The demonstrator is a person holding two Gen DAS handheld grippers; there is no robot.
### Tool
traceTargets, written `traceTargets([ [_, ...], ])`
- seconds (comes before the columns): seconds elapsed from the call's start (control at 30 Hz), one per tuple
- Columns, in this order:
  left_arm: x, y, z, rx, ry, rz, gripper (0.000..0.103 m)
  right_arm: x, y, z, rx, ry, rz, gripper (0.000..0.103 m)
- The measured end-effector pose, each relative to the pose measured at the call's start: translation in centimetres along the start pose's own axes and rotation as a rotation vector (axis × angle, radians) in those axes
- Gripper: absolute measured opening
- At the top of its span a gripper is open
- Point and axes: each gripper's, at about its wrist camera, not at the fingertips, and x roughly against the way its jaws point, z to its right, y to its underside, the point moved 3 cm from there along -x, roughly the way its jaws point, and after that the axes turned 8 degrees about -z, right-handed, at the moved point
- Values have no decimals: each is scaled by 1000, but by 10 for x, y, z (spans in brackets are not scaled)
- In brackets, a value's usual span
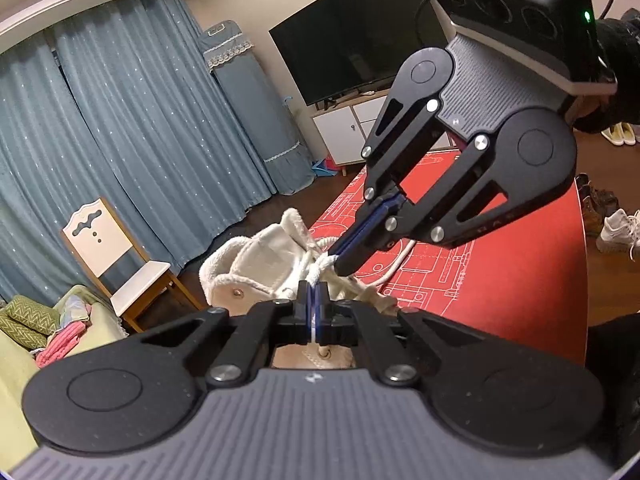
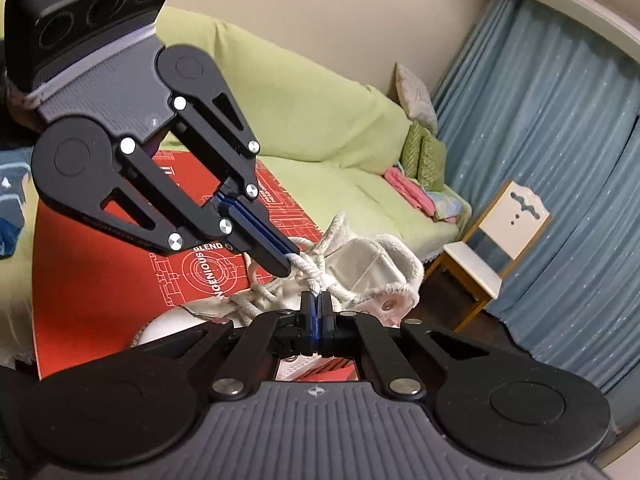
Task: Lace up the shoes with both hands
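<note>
A white canvas high-top shoe point(image 1: 256, 264) point(image 2: 372, 268) lies on the red printed mat point(image 1: 500, 280) point(image 2: 88, 280). Its white rope lace point(image 1: 322, 266) point(image 2: 310, 270) crosses in a knot over the tongue. My left gripper point(image 1: 313, 289) point(image 2: 287, 265) is shut on one strand of the lace at the knot. From the opposite side my right gripper point(image 1: 347, 265) point(image 2: 316, 296) is shut on another strand of the same lace. The two sets of tips sit almost touching above the shoe's opening. A loose length of lace point(image 1: 394, 268) trails onto the mat.
A white-and-wood chair point(image 1: 120, 264) point(image 2: 496, 248) stands by blue curtains point(image 1: 120, 120) point(image 2: 560, 140). A green-covered sofa point(image 2: 320, 120) with cushions lies beyond the table. A dark television point(image 1: 352, 32) sits on a white cabinet. Other shoes point(image 1: 616, 232) lie on the floor at the right.
</note>
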Motion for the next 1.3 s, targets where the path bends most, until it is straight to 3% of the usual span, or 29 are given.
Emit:
traceTargets([
  [0.27,11,14,-14,13,0,-4,15,14,7,1,18,-45,-10,0],
  [0.5,-5,16,-13,-34,-34,-28,15,6,12,8,27,60,-33,4],
  [0.63,-1,16,-28,6,-11,9,15,0,12,9,26,42,-40,7],
  [0.8,1,21,-35,-41,-34,-13,15,-1,12,12,11,34,-38,7],
  [0.97,6,25,-48,-23,-82,1,15,-5,13,13,11,34,-43,7],
  [1.3,-12,21,-19,-90,-15,-2,15,-4,13,14,8,27,-43,7],
])
